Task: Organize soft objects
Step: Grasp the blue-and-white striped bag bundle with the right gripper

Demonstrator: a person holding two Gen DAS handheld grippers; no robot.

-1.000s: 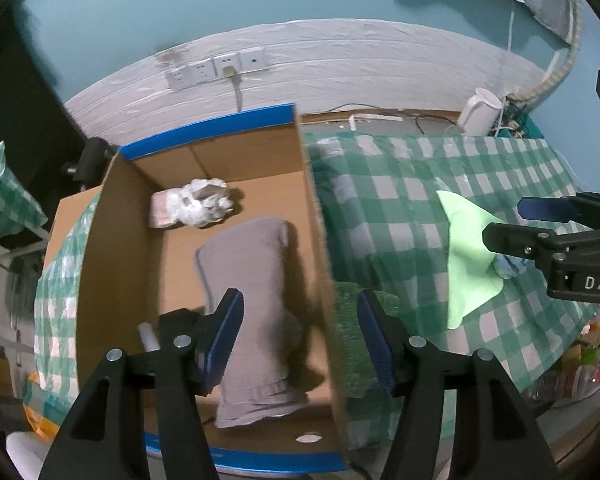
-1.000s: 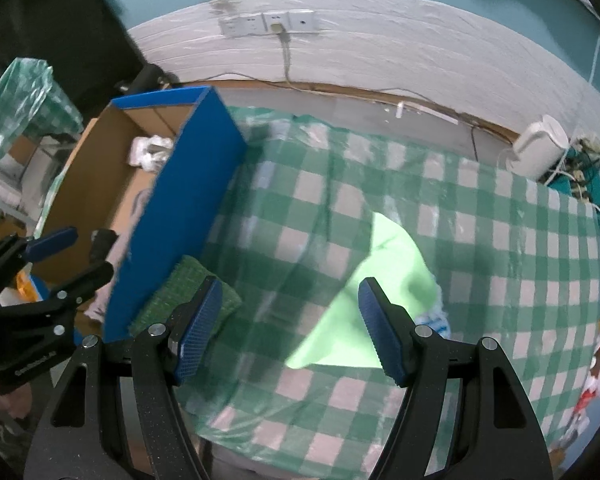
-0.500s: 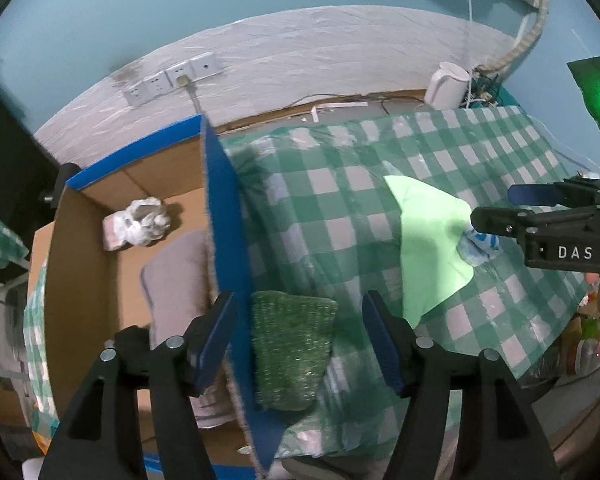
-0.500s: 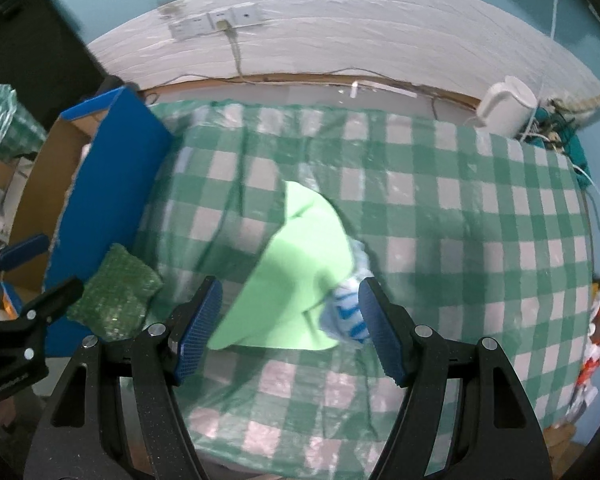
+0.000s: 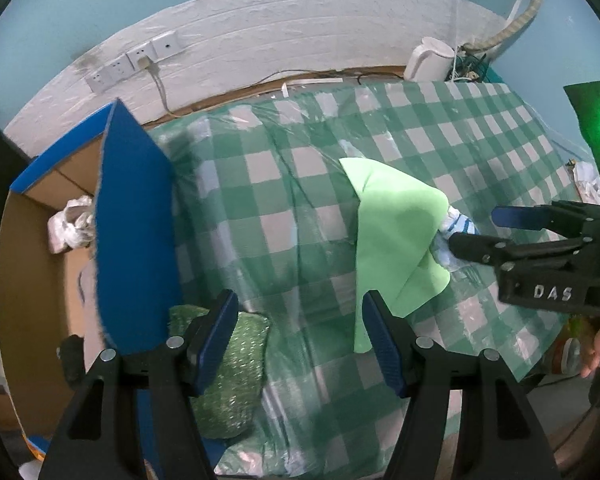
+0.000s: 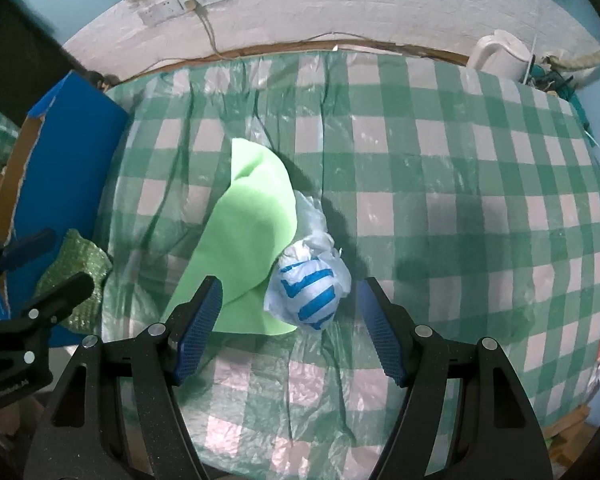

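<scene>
- The cloth covers part of the bag; the box wall hides most of its inside.
- Right claw spread, empty, bag just ahead between its fingers.
- Left claw spread, empty; one sponge under its left finger, against the box.
- Bare tablecloth right of the bag.

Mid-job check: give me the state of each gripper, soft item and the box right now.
left gripper: open, empty
right gripper: open, above striped bundle
light green cloth: loosely folded, overlapping striped bundle
striped bundle: bagged, on table
green sponge: on table beside box
box: open, holds white bundle
</scene>
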